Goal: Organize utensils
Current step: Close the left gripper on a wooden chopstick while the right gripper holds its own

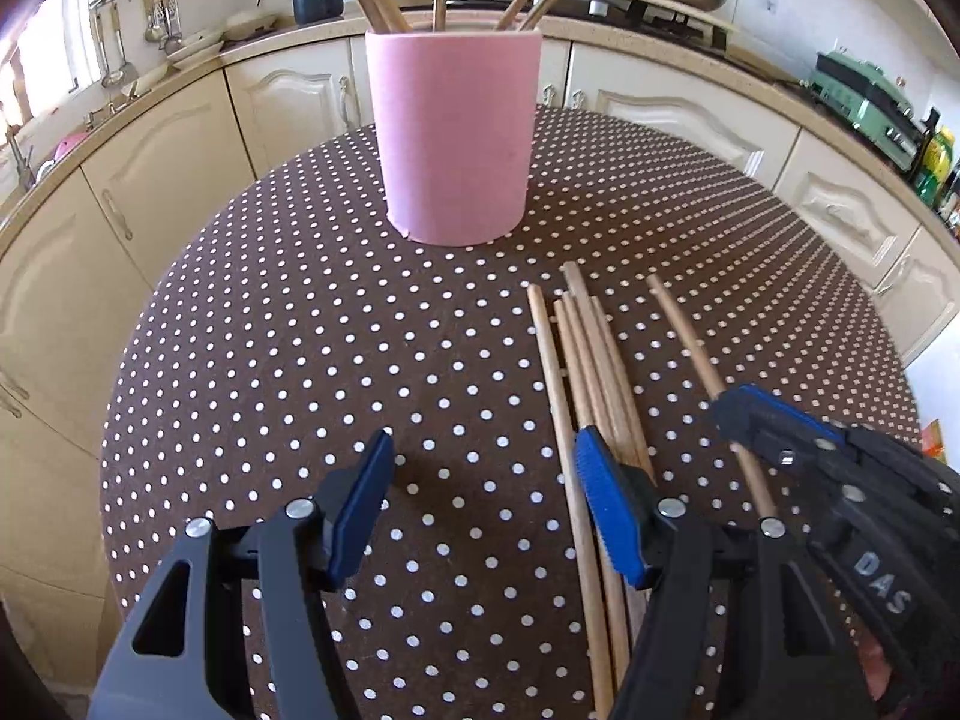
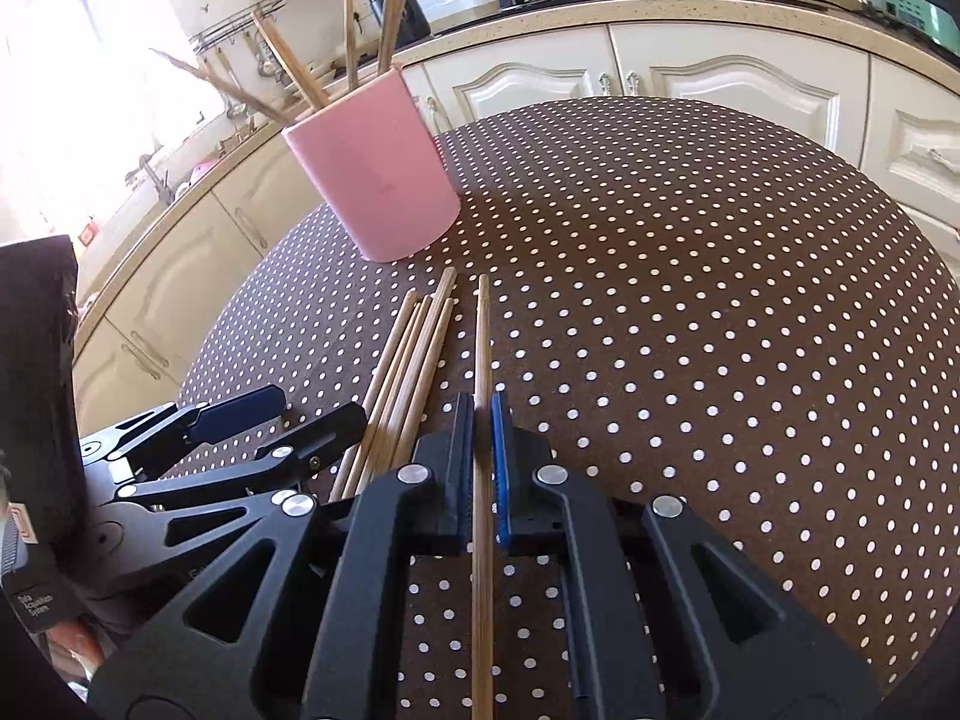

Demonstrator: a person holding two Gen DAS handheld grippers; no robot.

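Nearest, the right gripper (image 2: 482, 450) is closed on a single chopstick (image 2: 481, 360), pinched well back from its far tip; thin, light and stiff, the stick looks likely to pivot between the pads, so a hold nearer the middle would steady it; the left gripper (image 1: 480, 516) hangs open and empty just left of it, over a loose bundle (image 1: 585, 372) of the same sticks lying on the dotted table (image 1: 300, 330); farther off stands the pink cup (image 1: 454, 132), sticks already leaning inside.
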